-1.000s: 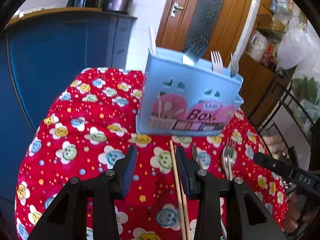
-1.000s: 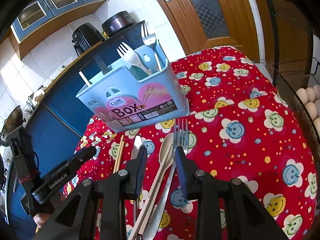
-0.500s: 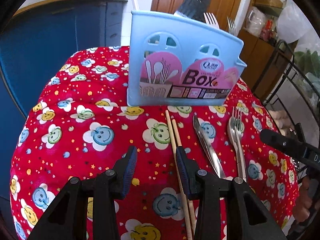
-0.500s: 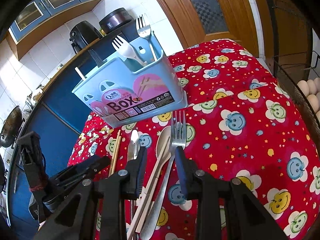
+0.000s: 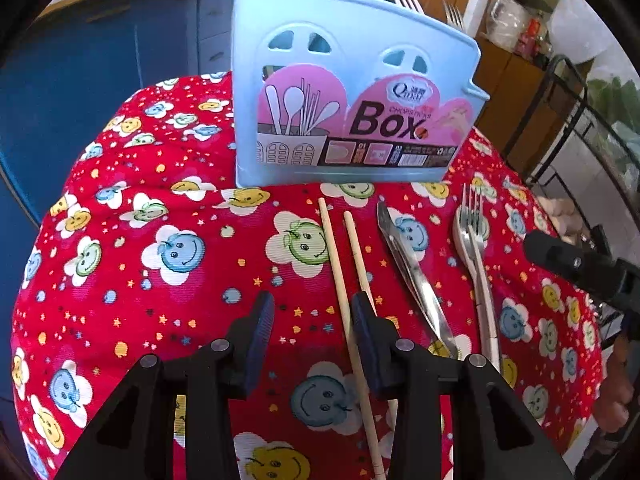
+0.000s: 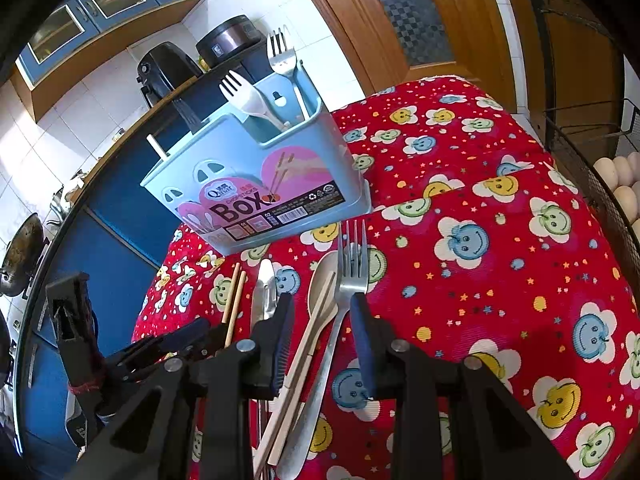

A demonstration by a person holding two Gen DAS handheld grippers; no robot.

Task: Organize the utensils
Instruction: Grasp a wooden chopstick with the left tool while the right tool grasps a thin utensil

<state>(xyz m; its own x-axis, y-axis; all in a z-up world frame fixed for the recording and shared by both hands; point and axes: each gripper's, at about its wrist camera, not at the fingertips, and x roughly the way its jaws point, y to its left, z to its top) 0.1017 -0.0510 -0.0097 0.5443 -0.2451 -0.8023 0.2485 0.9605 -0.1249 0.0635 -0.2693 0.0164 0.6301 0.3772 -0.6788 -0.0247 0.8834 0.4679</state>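
Note:
A light blue utensil box (image 5: 352, 92) stands upright on the red flowered tablecloth (image 5: 160, 248), with forks in it (image 6: 280, 60). In front of it lie two wooden chopsticks (image 5: 340, 276), a steel knife (image 5: 412, 272), a steel fork (image 5: 478, 248) and a pale spoon (image 6: 322, 292). My left gripper (image 5: 310, 320) is open and empty, low over the cloth, its right finger beside the chopsticks. My right gripper (image 6: 322, 320) is open and empty, its fingers either side of the fork (image 6: 348, 280) and spoon handles.
A blue cabinet (image 5: 100, 60) with dark appliances (image 6: 168, 68) stands behind the table. A wooden door (image 6: 400, 20) is at the back. A black wire rack (image 6: 600, 168) holding eggs (image 6: 616, 176) stands at the right table edge.
The left gripper has dropped lower and closer to the cloth, so the box looms larger. The right gripper has lowered slightly over the fork and spoon. Both stay open.

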